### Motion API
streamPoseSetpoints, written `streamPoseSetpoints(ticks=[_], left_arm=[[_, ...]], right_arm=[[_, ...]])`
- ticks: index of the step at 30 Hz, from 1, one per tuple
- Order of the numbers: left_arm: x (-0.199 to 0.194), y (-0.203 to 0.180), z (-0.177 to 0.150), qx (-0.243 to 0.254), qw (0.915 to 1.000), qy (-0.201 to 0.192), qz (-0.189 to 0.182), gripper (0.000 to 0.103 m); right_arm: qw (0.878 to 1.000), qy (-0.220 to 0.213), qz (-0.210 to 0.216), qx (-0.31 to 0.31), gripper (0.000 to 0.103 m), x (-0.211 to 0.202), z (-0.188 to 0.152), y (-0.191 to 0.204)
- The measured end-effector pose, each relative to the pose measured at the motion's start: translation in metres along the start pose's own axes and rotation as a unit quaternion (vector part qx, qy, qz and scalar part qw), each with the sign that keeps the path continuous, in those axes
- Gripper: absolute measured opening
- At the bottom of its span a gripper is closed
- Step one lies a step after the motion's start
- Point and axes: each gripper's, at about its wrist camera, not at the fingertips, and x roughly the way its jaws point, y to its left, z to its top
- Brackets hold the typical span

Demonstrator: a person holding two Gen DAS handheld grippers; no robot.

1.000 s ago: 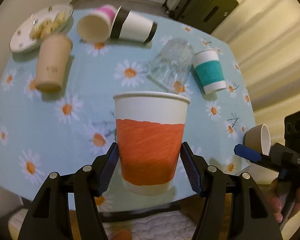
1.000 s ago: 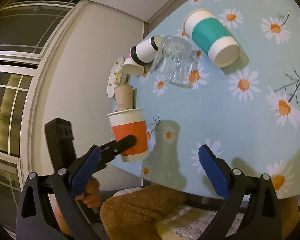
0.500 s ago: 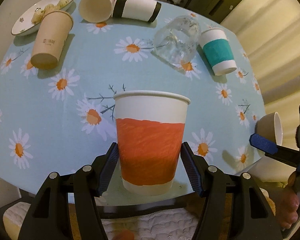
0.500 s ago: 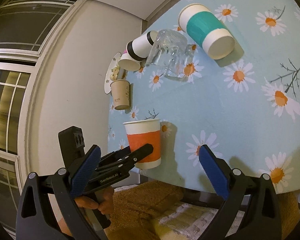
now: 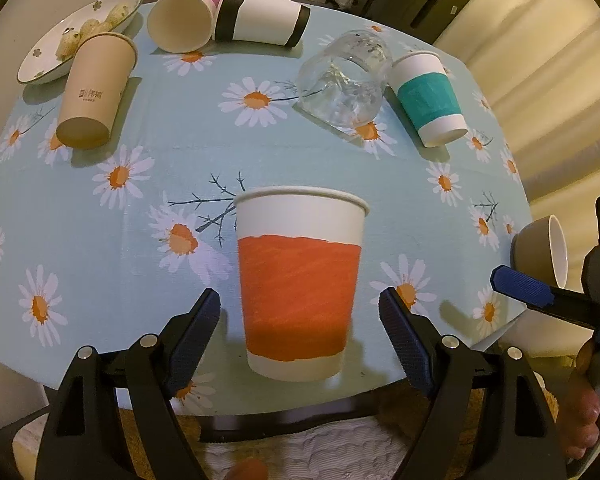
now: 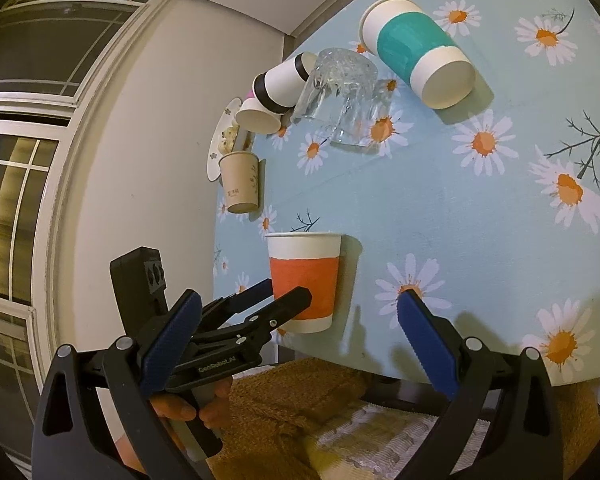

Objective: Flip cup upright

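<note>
The orange-banded white paper cup point(image 5: 298, 284) stands upright, mouth up, on the daisy tablecloth near the front edge; it also shows in the right wrist view point(image 6: 304, 280). My left gripper point(image 5: 300, 332) is open, its blue pads on either side of the cup with gaps, not touching. My right gripper point(image 6: 298, 340) is open and empty, off the table's front right; one of its fingers point(image 5: 524, 292) shows in the left wrist view.
Lying on their sides: a tan cup point(image 5: 94, 92), a pink cup point(image 5: 184, 20), a black-banded cup point(image 5: 260, 14), a glass mug point(image 5: 346, 80), a teal cup point(image 5: 430, 98). A snack plate point(image 5: 40, 62) sits far left, a bowl point(image 5: 542, 248) at the right edge.
The left gripper set the orange cup down on the table and opened; its pads have drawn away from the cup's sides. The right gripper stayed open.
</note>
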Motion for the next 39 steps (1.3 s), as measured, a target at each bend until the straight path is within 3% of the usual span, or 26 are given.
streamPoseSetpoints(ticks=[10, 15, 21, 29, 39], left_arm=[[-0.012, -0.004, -0.012, 0.018, 0.9997, -0.009, -0.017, 0.080], [-0.029, 0.000, -0.027, 0.032, 0.9986, -0.041, -0.011, 0.080], [-0.052, 0.026, -0.051, -0.004, 0.9952, -0.083, -0.051, 0.080], [-0.075, 0.074, -0.081, -0.076, 0.9820, -0.147, -0.091, 0.080], [-0.068, 0.129, -0.097, -0.149, 0.9631, -0.176, -0.138, 0.080]], right_arm=[[1.000, 0.007, 0.005, 0.001, 0.098, 0.006, 0.000, -0.003], [1.000, 0.018, 0.002, -0.008, 0.098, 0.015, -0.001, 0.001], [1.000, 0.022, -0.010, -0.010, 0.098, 0.032, 0.002, 0.010], [0.997, 0.051, -0.052, -0.024, 0.097, 0.072, 0.004, 0.023], [0.988, 0.077, -0.120, -0.061, 0.076, 0.115, 0.005, 0.040]])
